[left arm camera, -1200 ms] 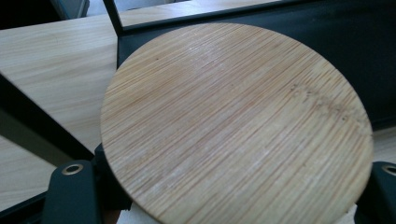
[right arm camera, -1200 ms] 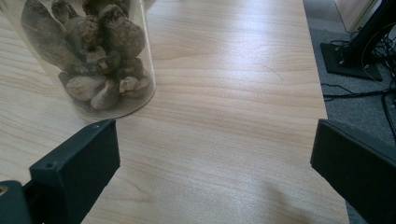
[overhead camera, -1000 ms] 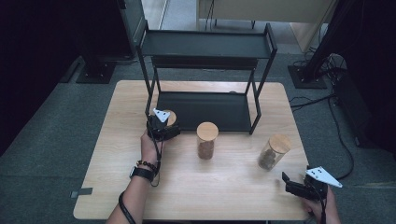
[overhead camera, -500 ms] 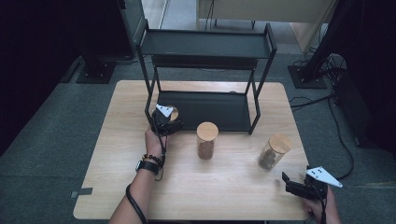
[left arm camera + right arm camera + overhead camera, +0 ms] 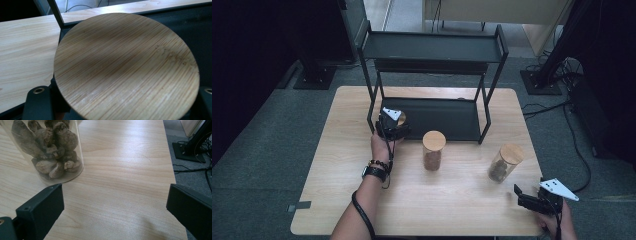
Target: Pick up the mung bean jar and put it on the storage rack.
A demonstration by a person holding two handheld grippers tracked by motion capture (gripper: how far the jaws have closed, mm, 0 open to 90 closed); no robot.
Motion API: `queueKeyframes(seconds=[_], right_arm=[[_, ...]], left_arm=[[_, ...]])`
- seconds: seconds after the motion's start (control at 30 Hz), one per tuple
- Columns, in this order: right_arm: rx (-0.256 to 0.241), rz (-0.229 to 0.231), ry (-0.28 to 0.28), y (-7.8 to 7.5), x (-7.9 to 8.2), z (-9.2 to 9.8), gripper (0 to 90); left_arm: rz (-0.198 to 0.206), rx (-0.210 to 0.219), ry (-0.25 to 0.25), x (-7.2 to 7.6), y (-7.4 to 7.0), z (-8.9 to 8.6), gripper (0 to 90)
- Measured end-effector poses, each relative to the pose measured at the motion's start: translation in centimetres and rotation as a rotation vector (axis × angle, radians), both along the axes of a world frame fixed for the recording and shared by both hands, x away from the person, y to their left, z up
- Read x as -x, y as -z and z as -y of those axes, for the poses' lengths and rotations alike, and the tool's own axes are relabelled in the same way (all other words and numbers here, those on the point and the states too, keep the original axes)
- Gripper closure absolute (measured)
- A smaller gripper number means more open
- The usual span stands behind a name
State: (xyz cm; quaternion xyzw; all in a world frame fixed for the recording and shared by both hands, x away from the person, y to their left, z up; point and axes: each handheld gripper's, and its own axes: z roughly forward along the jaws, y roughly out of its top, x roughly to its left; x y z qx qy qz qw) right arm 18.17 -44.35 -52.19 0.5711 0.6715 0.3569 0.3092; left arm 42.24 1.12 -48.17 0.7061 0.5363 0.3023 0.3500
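The left gripper [image 5: 393, 125] is at the left front corner of the black rack's [image 5: 432, 46] lower shelf [image 5: 447, 115], at the middle of the bench [image 5: 362, 165]. It holds a jar with a bamboo lid [image 5: 126, 66]; in the left gripper view that round lid lies between the two black fingers [image 5: 37, 100], whose tips show at its left and right lower edges, so the fingers are clamped on the jar below the lid. From above only a sliver of the lid shows beside the grey plate of the gripper, right at the shelf's front rim. The glass body of this jar is hidden.

A second jar [image 5: 433, 150] stands upright on the bench just in front of the shelf, near the middle, brown contents inside and a bamboo lid on top. A third jar [image 5: 504, 162] stands toward the right side of the bench, well apart from the second.

The right gripper [image 5: 537, 202] sits low at the front right corner of the bench, near the front edge, held by a hand [image 5: 559, 225]. Its fingers [image 5: 41, 210] stand wide apart with bare wood between them. In the right gripper view the third jar, full of lumpy brown pieces, stands just beyond the left finger, not touching it.
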Motion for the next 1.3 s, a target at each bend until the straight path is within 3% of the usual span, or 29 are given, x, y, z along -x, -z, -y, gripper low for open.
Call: queueKeyframes(seconds=[0.27,0.47,0.7,0.77,0.9,0.97,1.3], right_arm=[[0.001,0.000,0.002,0.0,0.0,0.0,1.0],[-0.001,0.000,0.001,0.0,0.0,0.0,1.0],[0.000,0.001,0.001,0.0,0.0,0.0,1.0],[-0.001,0.003,0.002,0.0,0.0,0.1,1.0],[0.002,0.004,0.004,0.0,0.1,0.0,1.0],[0.005,0.003,0.004,0.0,0.1,-0.1,1.0],[0.005,0.003,0.003,0.0,0.0,-0.1,1.0]], left_arm=[[-0.009,-0.002,-0.011,-0.7,0.6,0.3,25.2],[0.002,0.025,-0.023,-0.6,0.7,0.4,24.8],[0.002,0.001,-0.008,0.1,1.1,0.6,17.9],[-0.014,0.018,0.006,0.4,1.4,0.6,12.2],[-0.011,0.024,0.005,1.0,2.1,0.5,11.0],[-0.020,0.016,0.021,1.2,2.4,0.5,3.2],[-0.026,0.023,0.021,2.6,3.6,0.3,0.0]])
